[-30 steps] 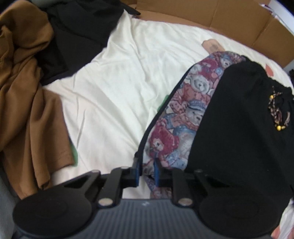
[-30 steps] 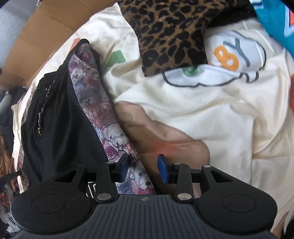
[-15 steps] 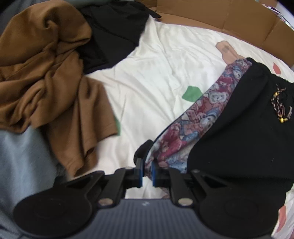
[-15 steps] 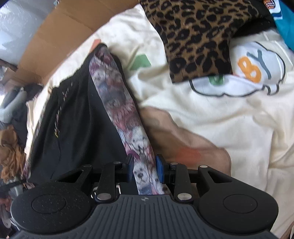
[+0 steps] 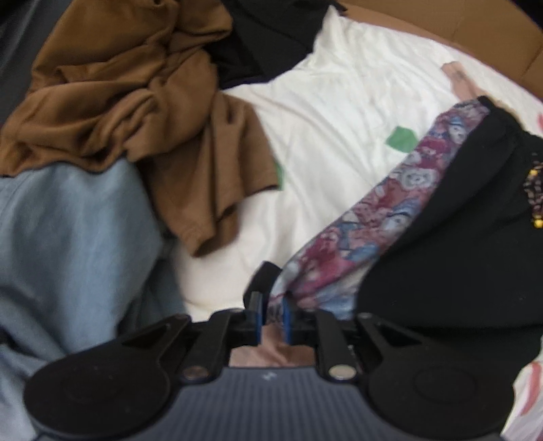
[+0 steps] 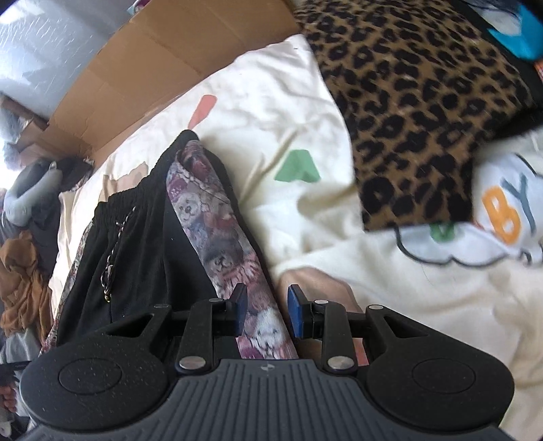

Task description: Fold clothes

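Black shorts (image 5: 458,254) with a bear-print side strip (image 5: 390,203) lie on a cream sheet (image 5: 339,101). My left gripper (image 5: 271,315) points steeply down at the strip's near end. Its jaws are opening, but the bunched print cloth still fills the narrow gap and stays raised off the sheet. In the right wrist view the shorts (image 6: 142,244) run away from me, drawstring on top. My right gripper (image 6: 266,313) is shut on the other bear-print strip (image 6: 217,230), which passes between its blue pads (image 6: 239,312).
A crumpled brown garment (image 5: 135,101), light blue denim (image 5: 68,254) and a black garment (image 5: 264,30) lie left of the shorts. A leopard-print cloth (image 6: 424,112) and a white cloth with letters (image 6: 505,217) lie on the right. Cardboard (image 6: 169,68) borders the far edge.
Both grippers have risen and shifted with the shorts' edges. The right jaws narrowed onto the bear-print strip. The left jaws stand slightly wider than half a second ago; blue denim has come into view.
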